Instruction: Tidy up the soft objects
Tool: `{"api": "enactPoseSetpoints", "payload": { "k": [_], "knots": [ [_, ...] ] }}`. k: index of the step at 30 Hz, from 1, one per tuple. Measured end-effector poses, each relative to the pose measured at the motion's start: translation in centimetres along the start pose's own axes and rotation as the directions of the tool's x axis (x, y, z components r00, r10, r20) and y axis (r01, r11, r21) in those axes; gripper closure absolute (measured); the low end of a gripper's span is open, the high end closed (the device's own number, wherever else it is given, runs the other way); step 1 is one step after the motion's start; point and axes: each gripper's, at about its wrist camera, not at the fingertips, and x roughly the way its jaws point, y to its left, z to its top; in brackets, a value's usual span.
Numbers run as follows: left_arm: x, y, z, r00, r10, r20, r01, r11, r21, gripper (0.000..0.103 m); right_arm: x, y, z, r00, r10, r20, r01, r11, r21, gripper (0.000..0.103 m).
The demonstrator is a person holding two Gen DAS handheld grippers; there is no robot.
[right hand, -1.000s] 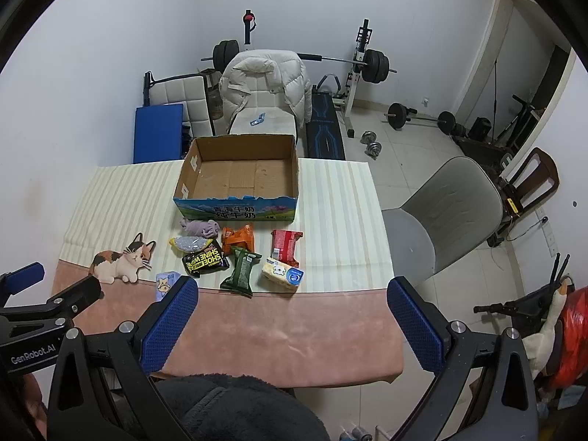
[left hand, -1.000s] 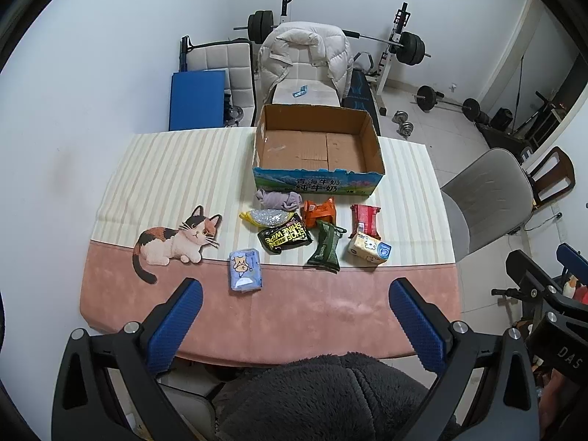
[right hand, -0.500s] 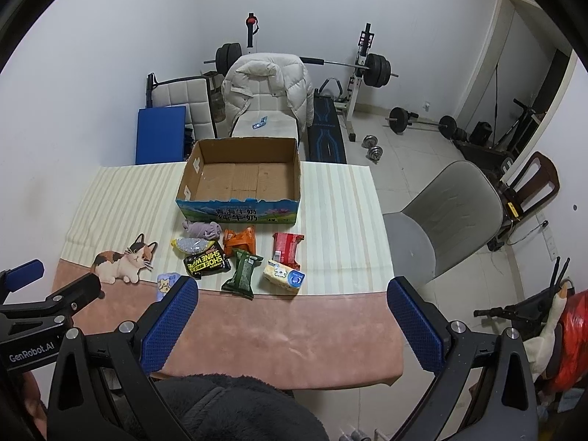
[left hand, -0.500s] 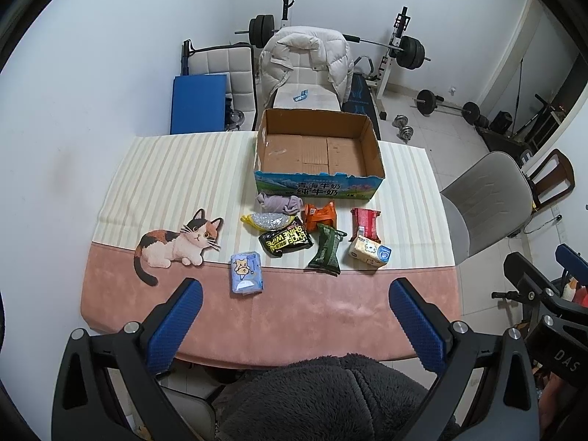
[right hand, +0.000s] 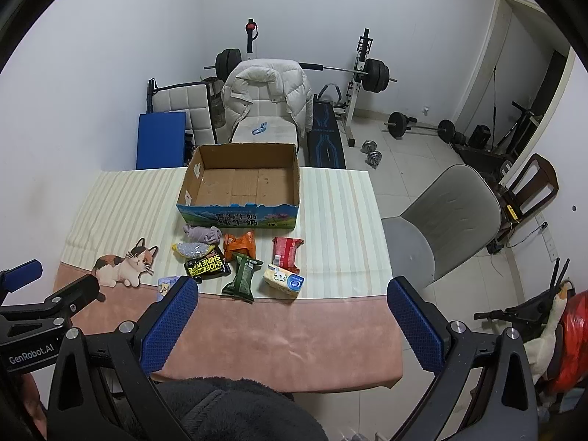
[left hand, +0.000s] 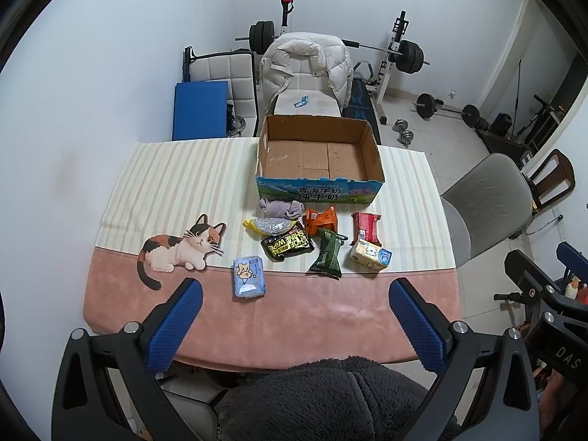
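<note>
I hold both grippers high above the near edge of the desk, the left gripper and the right gripper each with jaws spread wide and nothing between them. The soft packs lie in a loose cluster just before the empty cardboard box: a blue tissue pack nearest me, a grey cloth bundle close to the box wall, a black wipes pouch, a green pouch. I judge them light and squashy, with slippery foil, so I would pinch across the middle, gently. The pouches touch or overlap, so neighbours may drag along.
</note>
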Motion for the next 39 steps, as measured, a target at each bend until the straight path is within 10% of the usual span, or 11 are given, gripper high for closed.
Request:
{"api": "enactPoseSetpoints", "payload": {
  "k": [39],
  "knots": [
    [-1.1, -0.5, 0.1, 0.999, 0.001, 0.033, -0.002, 1.000, 0.011, 0.000, -0.4, -0.6, -0.8, 0.999, -0.004, 0.040, 0.003, 1.000, 0.010, 0.000]
  ]
}}
